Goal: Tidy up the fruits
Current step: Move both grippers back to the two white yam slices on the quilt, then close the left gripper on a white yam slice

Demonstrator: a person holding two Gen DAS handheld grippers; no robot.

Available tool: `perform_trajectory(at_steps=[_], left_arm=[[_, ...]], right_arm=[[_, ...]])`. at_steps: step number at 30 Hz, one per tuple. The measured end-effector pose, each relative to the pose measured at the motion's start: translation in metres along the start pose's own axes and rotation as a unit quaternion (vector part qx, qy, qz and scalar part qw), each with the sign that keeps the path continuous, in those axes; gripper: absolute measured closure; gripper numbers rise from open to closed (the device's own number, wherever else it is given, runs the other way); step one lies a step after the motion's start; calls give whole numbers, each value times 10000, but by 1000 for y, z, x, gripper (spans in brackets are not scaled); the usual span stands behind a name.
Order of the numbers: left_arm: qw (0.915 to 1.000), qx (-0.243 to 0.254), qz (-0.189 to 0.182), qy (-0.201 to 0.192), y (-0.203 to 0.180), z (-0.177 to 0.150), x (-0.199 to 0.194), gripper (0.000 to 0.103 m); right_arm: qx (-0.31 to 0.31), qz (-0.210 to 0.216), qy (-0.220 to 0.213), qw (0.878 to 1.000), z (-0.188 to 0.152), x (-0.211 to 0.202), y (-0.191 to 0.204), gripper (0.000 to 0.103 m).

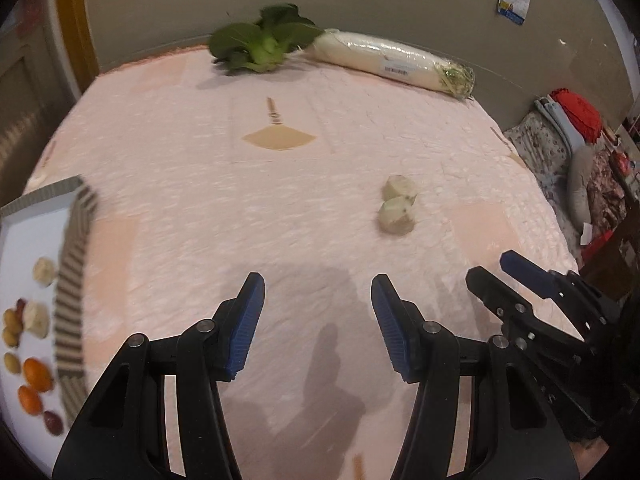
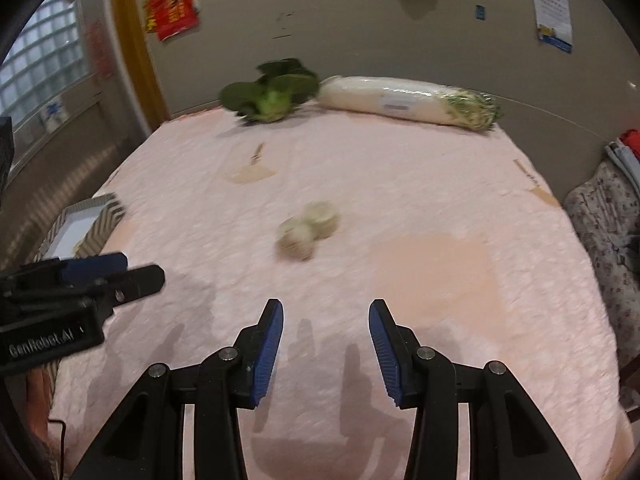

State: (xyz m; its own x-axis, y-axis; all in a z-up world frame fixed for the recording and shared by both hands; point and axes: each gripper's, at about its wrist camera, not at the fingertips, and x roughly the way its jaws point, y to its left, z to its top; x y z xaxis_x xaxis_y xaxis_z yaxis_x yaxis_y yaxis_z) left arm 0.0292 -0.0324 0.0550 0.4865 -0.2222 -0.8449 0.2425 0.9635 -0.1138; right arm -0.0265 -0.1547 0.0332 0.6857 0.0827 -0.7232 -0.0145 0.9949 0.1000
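- At the far left of the left wrist view, a tray [image 1: 72, 280] with a striped rim sits on the pink-covered surface [image 1: 280, 208]; on its white floor lie banana pieces [image 1: 38, 316], small orange fruits [image 1: 36, 374], yellowish-green ones and a dark red one.
- In the lower middle of that view, the left gripper [image 1: 318, 284] is spread, with nothing between its blue pads, above bare cloth.
- Right of centre, two pale cut chunks [image 1: 398, 210] lie touching each other on the surface, well apart from the tray.
- At the upper middle, by the wall, a leafy green vegetable [image 1: 262, 42] lies just beside a wrapped white radish [image 1: 384, 58].
- At the lower right, the right gripper [image 1: 490, 270] shows from the side.
- In the right wrist view, that gripper [image 2: 326, 308] stands spread and empty at the lower middle, the blurred chunks [image 2: 308, 230] beyond it, the tray [image 2: 90, 220] at the left edge.
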Motion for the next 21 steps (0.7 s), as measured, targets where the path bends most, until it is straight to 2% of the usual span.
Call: perform_trajectory(at_steps=[6,14,19,20,21], left_arm=[[9992,-92,-285,281,-21,28,36,47],[9985,14,-311,456,-47,51,66,47],[9979,27,-307,570,-51,52,81,47],[9980,14,-296,557,-50,51,83,49],[9985,-31,-287,460,-48,51,81,66]], right_arm=[[190,57,-45,9998,12,10,-25,60],[473,176,-75,9987,18,19,-52,60],[486,225,-53,9986,17,24,-55,60],[489,225,-50,9985,17,24,-56,60],[496,222,-47,9985,17,25,-56,60]])
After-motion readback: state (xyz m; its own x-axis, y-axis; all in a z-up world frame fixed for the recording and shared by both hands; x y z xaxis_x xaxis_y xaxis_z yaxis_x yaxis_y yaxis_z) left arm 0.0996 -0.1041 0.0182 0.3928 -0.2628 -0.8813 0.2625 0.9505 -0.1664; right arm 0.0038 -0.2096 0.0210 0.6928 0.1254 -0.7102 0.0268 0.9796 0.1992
